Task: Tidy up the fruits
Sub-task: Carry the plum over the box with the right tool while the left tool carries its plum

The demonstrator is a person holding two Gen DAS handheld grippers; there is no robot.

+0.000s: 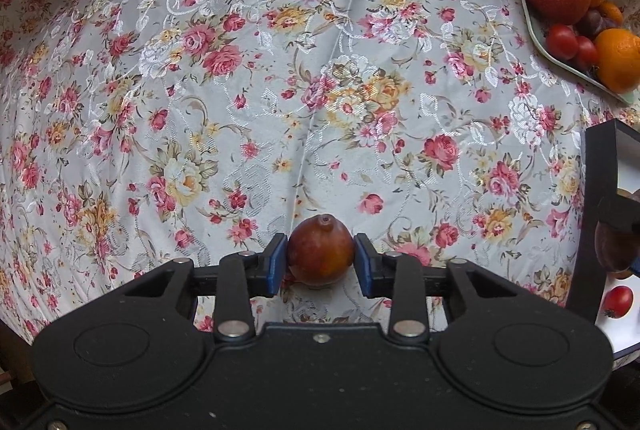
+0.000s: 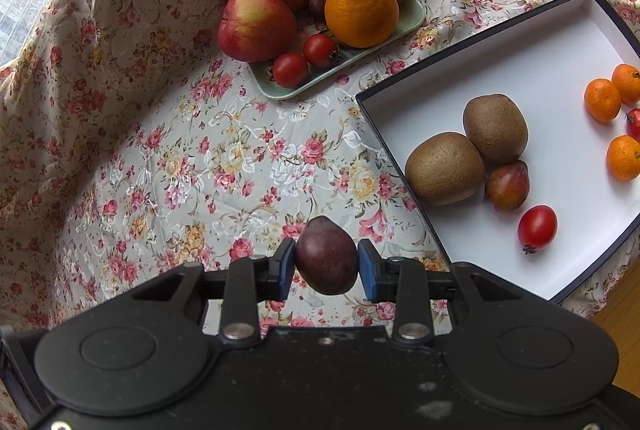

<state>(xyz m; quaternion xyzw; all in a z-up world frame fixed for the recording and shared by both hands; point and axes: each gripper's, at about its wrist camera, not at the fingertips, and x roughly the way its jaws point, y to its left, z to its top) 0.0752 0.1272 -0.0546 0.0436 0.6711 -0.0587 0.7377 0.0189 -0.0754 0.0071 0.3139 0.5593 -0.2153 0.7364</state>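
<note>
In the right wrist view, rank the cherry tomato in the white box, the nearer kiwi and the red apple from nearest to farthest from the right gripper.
From the right gripper, which grips a dark plum:
1. Nearer kiwi, by the box's left edge. The cherry tomato, lower right in the white box, is too close to call against it.
2. Red apple, on the green tray, clearly farthest.

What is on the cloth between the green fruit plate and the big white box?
Nothing: in the right wrist view, only bare floral tablecloth separates the green plate from the white box.
</note>
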